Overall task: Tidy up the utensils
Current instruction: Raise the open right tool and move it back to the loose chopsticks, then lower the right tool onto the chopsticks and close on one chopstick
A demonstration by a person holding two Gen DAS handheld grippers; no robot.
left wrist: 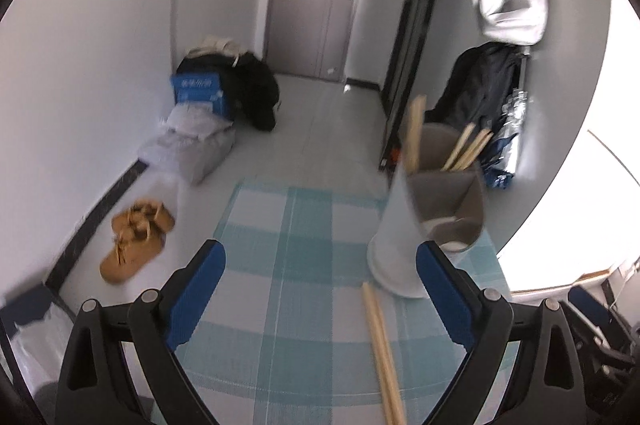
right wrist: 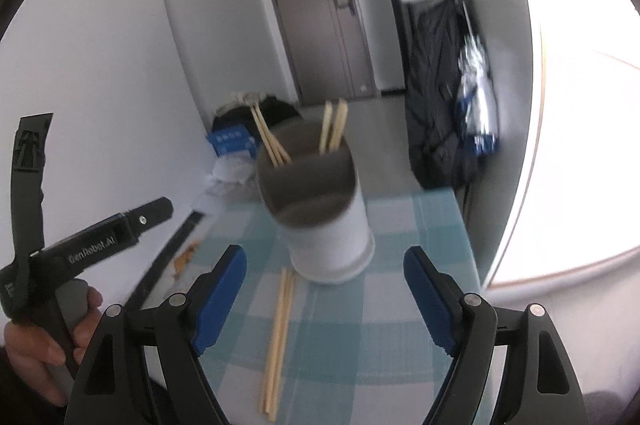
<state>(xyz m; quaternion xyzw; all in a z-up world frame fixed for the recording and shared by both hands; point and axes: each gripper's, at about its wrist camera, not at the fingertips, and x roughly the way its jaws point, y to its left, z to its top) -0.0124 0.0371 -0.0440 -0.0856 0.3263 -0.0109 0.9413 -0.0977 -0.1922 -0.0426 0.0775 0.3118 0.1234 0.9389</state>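
Note:
A white utensil holder [left wrist: 394,245] with grey inner dividers stands on the blue checked tablecloth [left wrist: 288,257]. It also shows in the right wrist view [right wrist: 328,233]. Wooden chopsticks [right wrist: 272,141] stand in its compartments. A loose pair of chopsticks [left wrist: 382,353] lies flat on the cloth in front of the holder, seen also in the right wrist view [right wrist: 278,341]. My left gripper [left wrist: 320,265] is open and empty, above the cloth just left of the holder. My right gripper [right wrist: 324,273] is open and empty, in front of the holder, above the loose pair.
The table's far edge drops to a grey floor with brown slippers [left wrist: 134,241], bags and a blue box [left wrist: 198,93] by the wall. Coats [left wrist: 480,89] hang at the right. The left hand-held gripper's body [right wrist: 80,249] shows at the left of the right wrist view.

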